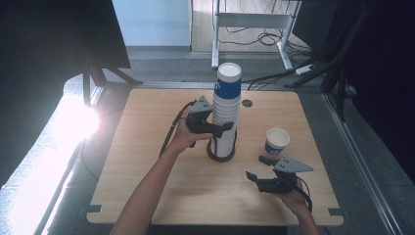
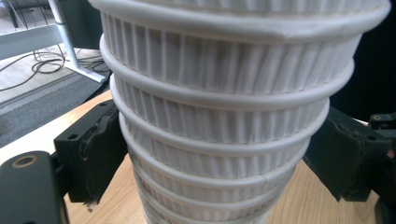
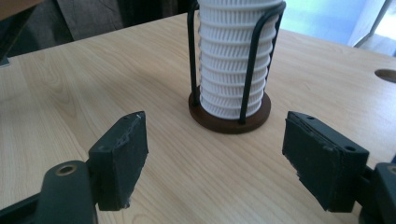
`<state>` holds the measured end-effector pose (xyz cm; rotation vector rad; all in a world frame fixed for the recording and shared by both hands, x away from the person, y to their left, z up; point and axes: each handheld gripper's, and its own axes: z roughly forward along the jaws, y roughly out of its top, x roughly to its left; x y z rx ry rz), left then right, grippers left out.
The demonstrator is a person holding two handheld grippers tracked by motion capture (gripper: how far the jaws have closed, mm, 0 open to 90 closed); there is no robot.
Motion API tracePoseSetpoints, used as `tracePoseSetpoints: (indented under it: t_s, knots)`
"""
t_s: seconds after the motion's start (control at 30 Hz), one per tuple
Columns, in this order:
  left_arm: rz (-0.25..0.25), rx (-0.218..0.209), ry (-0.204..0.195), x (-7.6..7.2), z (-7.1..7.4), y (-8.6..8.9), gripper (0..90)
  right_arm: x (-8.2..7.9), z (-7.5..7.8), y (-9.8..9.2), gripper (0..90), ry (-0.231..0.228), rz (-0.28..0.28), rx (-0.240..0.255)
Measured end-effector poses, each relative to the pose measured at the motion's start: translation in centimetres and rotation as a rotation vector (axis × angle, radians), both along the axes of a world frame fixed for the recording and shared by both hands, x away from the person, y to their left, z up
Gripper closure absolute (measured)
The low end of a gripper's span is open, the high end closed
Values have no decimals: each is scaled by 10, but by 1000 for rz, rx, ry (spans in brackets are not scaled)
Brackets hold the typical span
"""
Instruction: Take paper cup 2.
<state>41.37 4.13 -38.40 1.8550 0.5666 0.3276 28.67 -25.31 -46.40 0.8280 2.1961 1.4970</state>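
Note:
A tall stack of white ribbed paper cups [image 1: 226, 117] stands in a black wire holder with a round dark base [image 1: 221, 155] near the table's middle; its top cup has a blue band [image 1: 228, 88]. My left gripper [image 1: 222, 129] reaches in from the left at mid-height, and both its pads press the sides of the stack [image 2: 224, 116]. A single white and blue cup [image 1: 277, 142] stands upright to the right. Just in front of that cup, my right gripper [image 1: 258, 167] is open and holds nothing. It faces the stack [image 3: 231, 60] and the holder base [image 3: 229, 116].
The wooden table [image 1: 147, 161] has a cable hole [image 1: 247, 103] behind the stack. Beyond its far edge are a white desk frame [image 1: 249, 22] and loose cables on the floor. Bright glare falls at the left.

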Motion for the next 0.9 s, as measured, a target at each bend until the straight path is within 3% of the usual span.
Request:
tracePoseSetpoints:
  t_s: [0.3,0.63,0.9]
  knots:
    - [-4,6,-4,0,0,0,125,13,19,0,236,-17,37,56]
    - [-9,11,-9,-1,1,0,126,32,65,2,238,-56,74,53]
    - [-8,12,-6,-1,1,0,126,55,94,5,238,-42,116,92]
